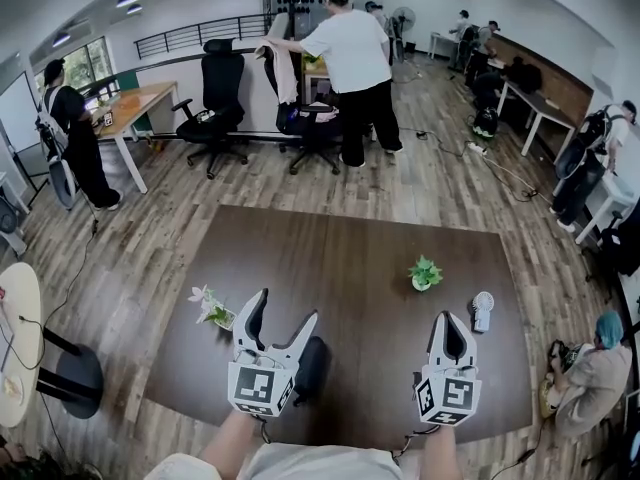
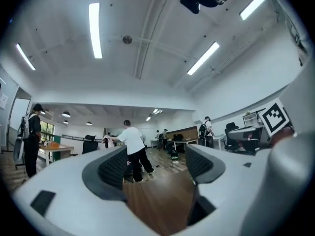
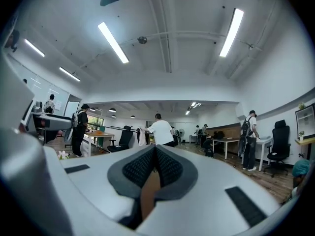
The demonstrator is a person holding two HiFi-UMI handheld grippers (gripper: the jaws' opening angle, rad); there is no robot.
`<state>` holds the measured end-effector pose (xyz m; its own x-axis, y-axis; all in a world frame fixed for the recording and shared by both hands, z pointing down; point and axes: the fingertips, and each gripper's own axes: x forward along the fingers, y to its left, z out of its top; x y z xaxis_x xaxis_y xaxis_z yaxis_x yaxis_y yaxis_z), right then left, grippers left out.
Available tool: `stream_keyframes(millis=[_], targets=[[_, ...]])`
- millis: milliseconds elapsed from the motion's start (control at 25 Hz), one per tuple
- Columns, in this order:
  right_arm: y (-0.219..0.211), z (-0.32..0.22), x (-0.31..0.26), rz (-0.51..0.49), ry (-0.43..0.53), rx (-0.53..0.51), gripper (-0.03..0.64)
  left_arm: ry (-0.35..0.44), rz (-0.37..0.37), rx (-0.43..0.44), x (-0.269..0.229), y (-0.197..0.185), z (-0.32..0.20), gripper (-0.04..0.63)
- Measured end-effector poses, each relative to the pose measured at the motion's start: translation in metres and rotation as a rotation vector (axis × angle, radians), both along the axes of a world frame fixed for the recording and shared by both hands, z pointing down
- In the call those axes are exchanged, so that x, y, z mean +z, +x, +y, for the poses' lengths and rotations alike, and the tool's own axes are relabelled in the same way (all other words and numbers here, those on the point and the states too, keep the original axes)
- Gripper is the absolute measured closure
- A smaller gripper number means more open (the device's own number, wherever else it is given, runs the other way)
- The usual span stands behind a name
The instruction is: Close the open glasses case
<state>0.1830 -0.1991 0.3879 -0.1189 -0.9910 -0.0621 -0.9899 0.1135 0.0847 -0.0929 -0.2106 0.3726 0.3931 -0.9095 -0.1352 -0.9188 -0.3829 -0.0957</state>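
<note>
A dark glasses case (image 1: 312,366) lies on the brown table (image 1: 350,243) near its front edge. It is partly hidden behind my left gripper, so I cannot tell whether its lid is up or down. My left gripper (image 1: 288,306) is raised beside the case, clear of it, with its jaws open and nothing between them. In the left gripper view the open left gripper (image 2: 155,161) points level across the table. My right gripper (image 1: 453,318) hovers over the table's right front, shut and empty. The right gripper view shows the right gripper (image 3: 154,157) with its pads pressed together.
A small white flower pot (image 1: 212,308) stands left of the left gripper. A green potted plant (image 1: 425,273) and a small white device (image 1: 483,311) stand at the right. People and office chairs (image 1: 222,98) are beyond the table; a person (image 1: 590,368) crouches at the right.
</note>
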Motion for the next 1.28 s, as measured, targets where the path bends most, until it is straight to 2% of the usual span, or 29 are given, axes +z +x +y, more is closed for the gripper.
stream_keyframes(millis=[80, 240, 400, 640, 840, 1000, 1120, 1240, 1280], targets=[[-0.001, 0.001, -0.002, 0.0, 0.007, -0.003, 0.615, 0.028, 0.007, 0.017, -0.003, 0.002, 0.003, 0.233], [-0.004, 0.003, -0.003, 0.01, 0.01, -0.007, 0.615, -0.006, -0.005, 0.024, 0.011, 0.006, 0.006, 0.232], [-0.005, 0.002, 0.0, 0.008, 0.008, -0.005, 0.615, -0.008, -0.024, 0.027, 0.017, 0.006, 0.007, 0.232], [-0.006, 0.002, 0.0, 0.008, 0.01, -0.008, 0.615, -0.021, -0.007, 0.029, 0.019, 0.007, 0.006, 0.233], [-0.007, 0.003, -0.001, 0.01, 0.009, -0.012, 0.615, -0.036, 0.008, 0.018, 0.022, 0.005, 0.004, 0.263], [-0.008, 0.005, 0.001, 0.011, 0.005, -0.014, 0.615, -0.042, 0.02, 0.011, 0.026, 0.003, 0.005, 0.333], [-0.01, 0.004, 0.001, 0.008, 0.004, -0.018, 0.615, -0.037, 0.04, -0.008, 0.026, 0.0, 0.004, 0.437], [-0.013, 0.005, 0.0, 0.014, 0.004, -0.029, 0.615, -0.034, 0.063, -0.033, 0.024, -0.005, 0.004, 0.582], [-0.014, 0.005, -0.001, 0.018, 0.006, -0.033, 0.615, -0.034, 0.069, -0.038, 0.023, -0.007, 0.004, 0.592]])
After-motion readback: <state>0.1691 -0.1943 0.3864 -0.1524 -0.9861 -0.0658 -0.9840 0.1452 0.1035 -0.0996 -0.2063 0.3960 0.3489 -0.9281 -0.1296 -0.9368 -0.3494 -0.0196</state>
